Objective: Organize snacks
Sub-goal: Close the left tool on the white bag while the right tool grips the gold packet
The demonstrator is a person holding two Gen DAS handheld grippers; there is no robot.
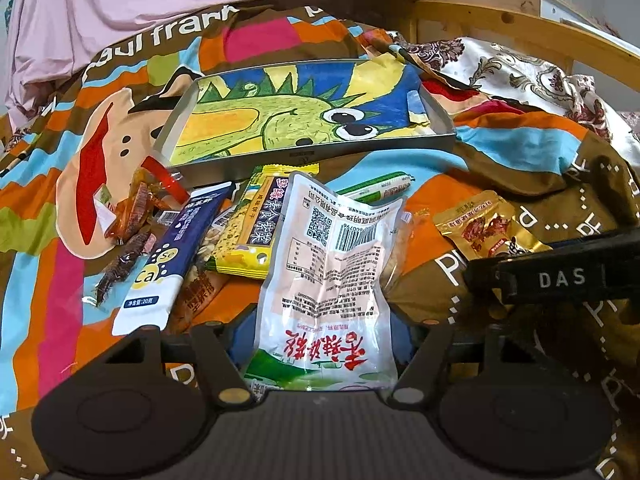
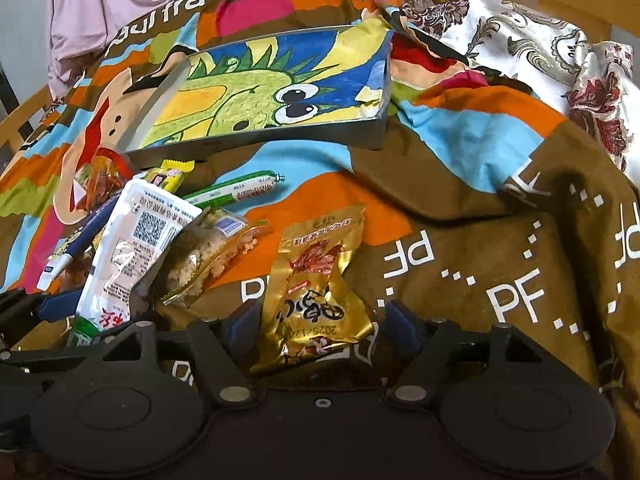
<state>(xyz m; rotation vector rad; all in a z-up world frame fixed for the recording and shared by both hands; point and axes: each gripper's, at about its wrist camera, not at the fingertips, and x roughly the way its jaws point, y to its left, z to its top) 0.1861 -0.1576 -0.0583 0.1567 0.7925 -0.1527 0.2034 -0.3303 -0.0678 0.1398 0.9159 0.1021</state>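
Left tool [image 1: 322,344] grips a white packet [image 1: 332,272] at lower centre. Right tool [image 2: 316,328] grips a gold packet [image 2: 316,280]. Behind sits a tray [image 1: 312,156].

1. The right gripper [image 2: 318,326] is pointing down at a patterned blanket [image 2: 460,208], its blue fingers [image 2: 404,326] flanking the lower part of a gold snack packet [image 2: 316,280]; whether the pads are pressing it cannot be told.
2. A white packet [image 2: 128,248] is lying to the left, overlapping a clear bag of crumbly snacks [image 2: 208,252].
3. A green sausage stick [image 2: 236,190] is resting beyond them.
4. A shallow tray [image 2: 352,136] with a cartoon drawing is sitting farther back.
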